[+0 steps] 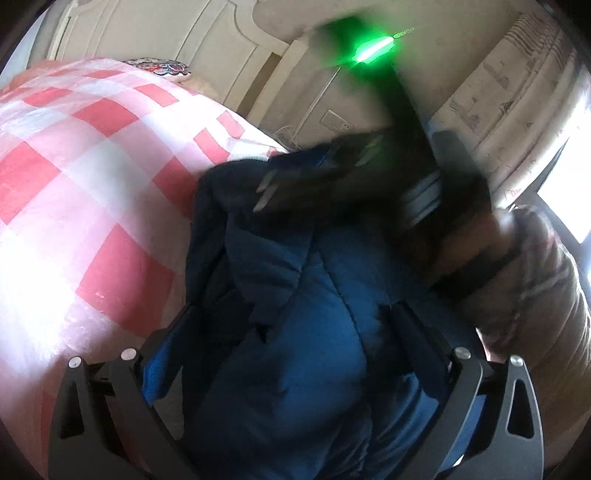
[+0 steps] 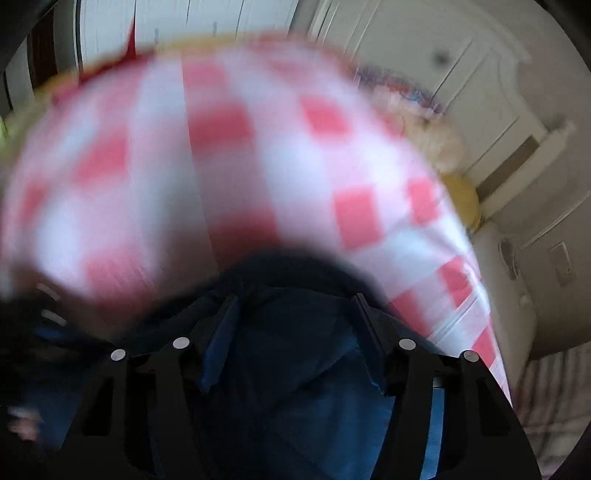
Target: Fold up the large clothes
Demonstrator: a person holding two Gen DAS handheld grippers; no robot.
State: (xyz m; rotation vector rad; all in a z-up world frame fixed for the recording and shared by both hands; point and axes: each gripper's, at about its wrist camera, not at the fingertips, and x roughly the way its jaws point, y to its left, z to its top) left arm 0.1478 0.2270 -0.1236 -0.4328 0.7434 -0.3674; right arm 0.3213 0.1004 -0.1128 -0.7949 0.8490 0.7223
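Note:
A large dark blue padded jacket (image 1: 295, 288) lies bunched on a red-and-white checked cover (image 1: 92, 155). My left gripper (image 1: 291, 317) stands with its jaws wide apart, the blue fabric bulging between them. My right gripper (image 2: 295, 299) is also spread, with jacket (image 2: 291, 369) filling the gap; the view is blurred. In the left wrist view the right gripper (image 1: 317, 177) appears as a dark blurred shape with a green light, held by a hand above the jacket's top edge.
The checked cover (image 2: 258, 155) spreads over a bed. Cream wardrobe doors (image 1: 192, 33) and a wall with sockets (image 2: 561, 262) stand behind. A bright window (image 1: 569, 184) is at the right. A patterned cushion (image 1: 159, 68) lies at the far end.

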